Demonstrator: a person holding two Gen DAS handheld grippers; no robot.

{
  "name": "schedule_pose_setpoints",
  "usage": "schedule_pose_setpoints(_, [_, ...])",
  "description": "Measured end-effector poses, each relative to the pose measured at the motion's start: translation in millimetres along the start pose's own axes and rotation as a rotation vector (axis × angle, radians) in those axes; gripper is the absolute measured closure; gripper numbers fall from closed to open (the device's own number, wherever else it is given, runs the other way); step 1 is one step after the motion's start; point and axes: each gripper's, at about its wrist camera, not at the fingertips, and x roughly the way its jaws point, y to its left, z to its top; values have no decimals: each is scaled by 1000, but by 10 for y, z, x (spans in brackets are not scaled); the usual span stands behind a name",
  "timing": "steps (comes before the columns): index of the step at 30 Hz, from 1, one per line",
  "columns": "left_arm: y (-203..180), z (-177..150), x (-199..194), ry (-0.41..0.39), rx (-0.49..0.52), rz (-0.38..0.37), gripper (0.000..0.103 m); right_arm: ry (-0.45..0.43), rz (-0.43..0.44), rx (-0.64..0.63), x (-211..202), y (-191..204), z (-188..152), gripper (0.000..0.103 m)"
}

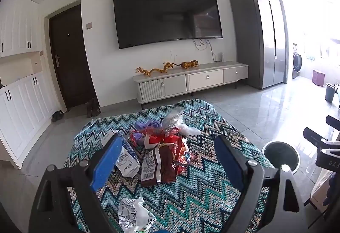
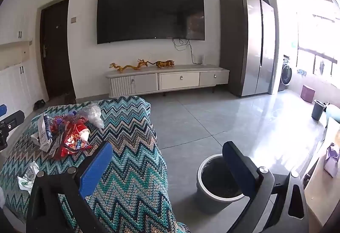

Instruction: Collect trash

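A pile of trash lies on a table covered with a zigzag cloth (image 1: 191, 194): a brown and red snack wrapper (image 1: 158, 167), a white and blue carton (image 1: 127, 162), clear plastic (image 1: 176, 118) and a crumpled white wrapper (image 1: 133, 214) nearer me. My left gripper (image 1: 167, 148) is open and empty, its jaws either side of the pile just above it. My right gripper (image 2: 167, 154) is open and empty, over the table's right edge. The pile (image 2: 70, 135) shows to its left. A grey trash bin (image 2: 216, 184) lined with a black bag stands on the floor below its right finger (image 2: 238, 167).
The bin also shows in the left wrist view (image 1: 280, 154), right of the table. A TV cabinet (image 2: 170, 80), fridge (image 2: 250, 42) and a second small bin (image 2: 317, 108) stand across the tiled floor. A counter with a purple object (image 2: 332, 160) is at far right.
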Motion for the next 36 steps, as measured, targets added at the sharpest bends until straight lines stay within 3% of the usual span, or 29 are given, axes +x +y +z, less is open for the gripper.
schedule_pose_setpoints(13, [-24,-32,11,3,24,15,15,-4,-8,-1,-3,-7,-10,0])
schedule_pose_setpoints(23, [-56,-54,42,30,43,-7,15,4,-7,0,20,-2,-21,0])
schedule_pose_setpoints(36, [-70,-49,-28,3,47,-39,15,-2,-18,10,46,-19,-43,0])
